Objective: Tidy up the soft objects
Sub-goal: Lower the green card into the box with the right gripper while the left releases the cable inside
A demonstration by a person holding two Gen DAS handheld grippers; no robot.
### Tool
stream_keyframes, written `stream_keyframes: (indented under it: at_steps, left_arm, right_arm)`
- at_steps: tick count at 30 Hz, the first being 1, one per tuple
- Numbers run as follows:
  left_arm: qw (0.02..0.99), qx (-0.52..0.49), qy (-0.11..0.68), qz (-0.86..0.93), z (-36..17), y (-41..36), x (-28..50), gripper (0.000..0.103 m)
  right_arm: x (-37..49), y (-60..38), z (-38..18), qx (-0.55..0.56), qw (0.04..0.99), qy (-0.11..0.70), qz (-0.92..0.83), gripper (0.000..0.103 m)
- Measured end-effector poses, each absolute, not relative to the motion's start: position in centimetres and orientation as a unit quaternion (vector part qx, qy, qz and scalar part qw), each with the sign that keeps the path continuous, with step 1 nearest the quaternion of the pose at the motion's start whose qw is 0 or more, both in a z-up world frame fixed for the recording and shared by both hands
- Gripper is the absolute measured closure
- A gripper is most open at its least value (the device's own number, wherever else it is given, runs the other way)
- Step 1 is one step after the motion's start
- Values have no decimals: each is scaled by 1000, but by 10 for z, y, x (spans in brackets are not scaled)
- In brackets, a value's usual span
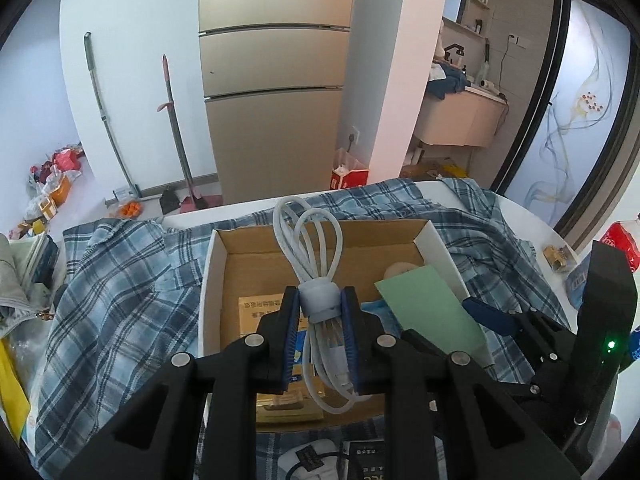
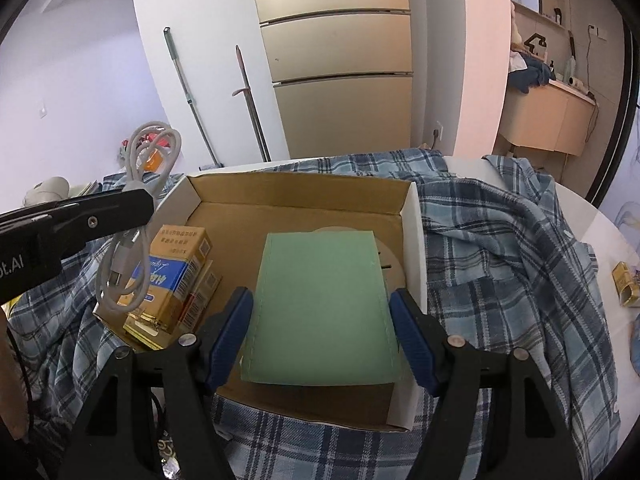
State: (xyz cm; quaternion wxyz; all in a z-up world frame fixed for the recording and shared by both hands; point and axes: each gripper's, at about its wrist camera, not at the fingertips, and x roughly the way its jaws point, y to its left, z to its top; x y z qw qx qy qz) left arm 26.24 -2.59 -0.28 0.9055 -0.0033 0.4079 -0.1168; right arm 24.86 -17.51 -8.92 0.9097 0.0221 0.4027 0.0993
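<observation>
My left gripper (image 1: 320, 300) is shut on a coiled white cable (image 1: 310, 236) at its grey strap, holding it above the open cardboard box (image 1: 320, 256). The cable (image 2: 136, 216) also hangs at the left in the right wrist view. My right gripper (image 2: 322, 300) is shut on a flat green pouch (image 2: 320, 312) by its side edges, over the right side of the box (image 2: 296, 208). The green pouch (image 1: 428, 304) and right gripper (image 1: 492, 316) show at the right in the left wrist view. A blue plaid shirt (image 1: 120, 280) lies spread under the box.
A yellow and blue carton (image 2: 176, 276) stands in the box's left part. A round beige disc (image 2: 390, 264) lies under the pouch. The white table (image 2: 608, 236) carries a small yellow pack (image 2: 628, 288). A red packet (image 1: 620, 240) is at the right. A black-and-white item (image 1: 308, 458) lies at the near edge.
</observation>
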Motion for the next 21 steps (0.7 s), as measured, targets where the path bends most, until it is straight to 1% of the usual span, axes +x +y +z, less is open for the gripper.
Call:
stream_keyframes:
  at_steps: [4, 6, 10, 14, 21]
  left_arm:
    - [903, -9, 412, -122, -7, -26, 266, 81]
    - [901, -11, 415, -126, -10, -27, 267, 81]
    - [899, -7, 418, -131, -14, -30, 267, 81]
    - [895, 1, 422, -143, -19, -39, 267, 81]
    - [888, 6, 435, -150, -32, -47, 269, 81]
  right_arm:
    - [249, -178, -84, 28, 911, 398, 101, 28]
    - [251, -183, -82, 36, 912, 399, 91, 24]
    - [252, -199, -73, 58, 919, 385, 63, 24]
    - [251, -206, -63, 39, 930, 364, 34, 24]
    - [251, -201, -64, 22, 931, 362, 33, 24]
